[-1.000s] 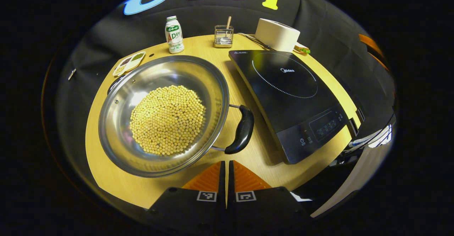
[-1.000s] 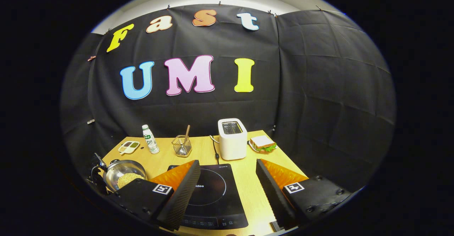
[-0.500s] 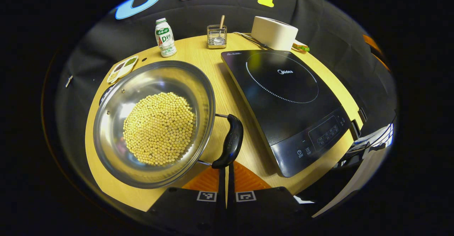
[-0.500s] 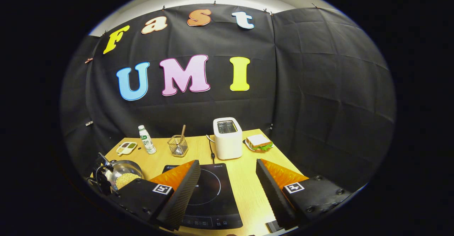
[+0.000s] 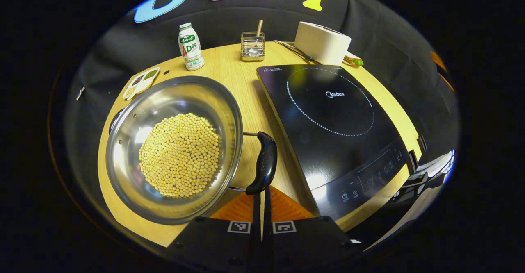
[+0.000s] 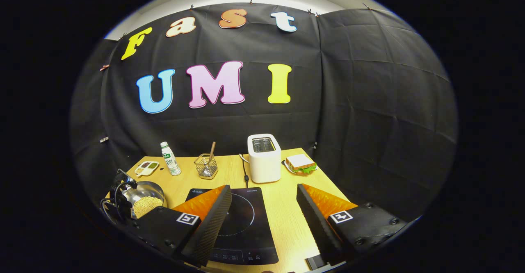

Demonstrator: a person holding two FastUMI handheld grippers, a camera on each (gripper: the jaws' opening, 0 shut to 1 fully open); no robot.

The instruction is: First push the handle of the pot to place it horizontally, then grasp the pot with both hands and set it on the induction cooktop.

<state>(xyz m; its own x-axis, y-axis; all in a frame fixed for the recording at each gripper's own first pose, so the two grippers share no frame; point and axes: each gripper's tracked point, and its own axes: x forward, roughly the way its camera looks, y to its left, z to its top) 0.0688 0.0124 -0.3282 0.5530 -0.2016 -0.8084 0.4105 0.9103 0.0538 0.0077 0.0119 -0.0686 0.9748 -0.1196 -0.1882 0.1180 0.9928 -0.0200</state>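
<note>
I see a shiny polished metal pot (image 5: 135,117) with a glossy black plastic handle (image 5: 264,164), a glossy glass-smooth induction cooktop (image 5: 328,117), and a matt pale wood-grain surface (image 5: 229,70).

Overhead light, even and bright on the table (image 5: 229,66). Glare patch on the cooktop (image 5: 318,180) near its front edge; bright reflections inside the pot (image 5: 135,135). Soft, short shadows. Strong fisheye bending at edges. Focus sharp, no motion blur.
</note>
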